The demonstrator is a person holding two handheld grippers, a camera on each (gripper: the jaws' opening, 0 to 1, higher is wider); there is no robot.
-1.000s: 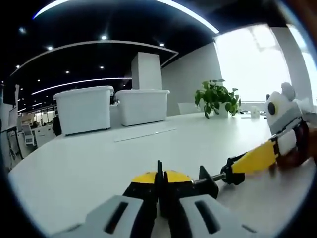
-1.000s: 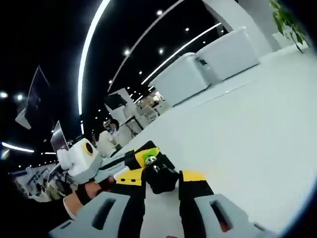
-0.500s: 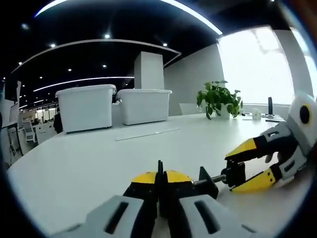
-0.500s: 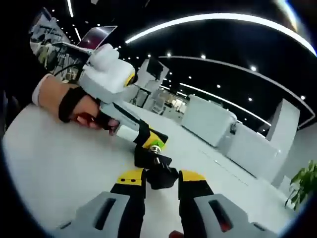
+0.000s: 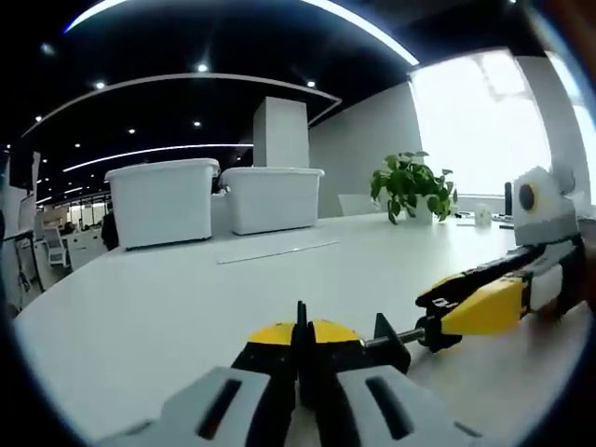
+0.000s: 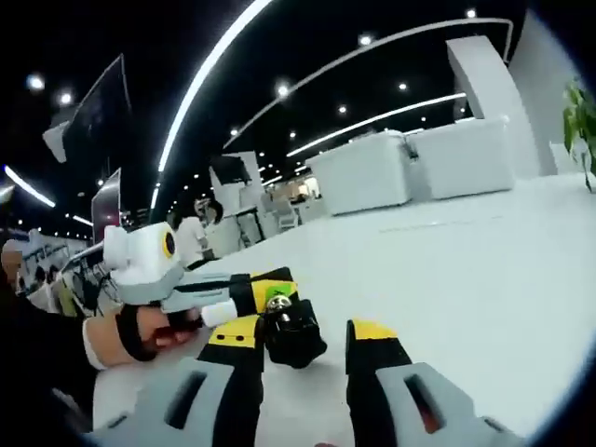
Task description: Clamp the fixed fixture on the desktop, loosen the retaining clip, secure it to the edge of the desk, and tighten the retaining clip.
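In the left gripper view, the left gripper [image 5: 300, 349] is rising from 6 o'clock with its yellow-tipped jaws pressed together on the black clamp [image 5: 372, 343], which is sitting on the white desk [image 5: 168, 298]. The clamp's body is showing just to the 3 o'clock side of the jaw tips, and its screw rod [image 5: 402, 337] is sticking out further toward 3 o'clock. At the rod's end, the right gripper [image 5: 445, 315] is coming in from 3 o'clock, its jaws parted a little around the black knob [image 5: 430, 334]; whether they are gripping it I cannot tell.

In the right gripper view, the right gripper's [image 6: 302, 335] jaws are standing apart, with the knob [image 6: 291, 333] lying between them, close against the 9 o'clock jaw and clear of the other. The left gripper [image 6: 244, 291] is reaching in from 9 o'clock, held by a hand [image 6: 140, 333].

Two white bins [image 5: 160, 203] and a potted plant [image 5: 410, 184] are standing far back on the desk, toward 12 and 2 o'clock.
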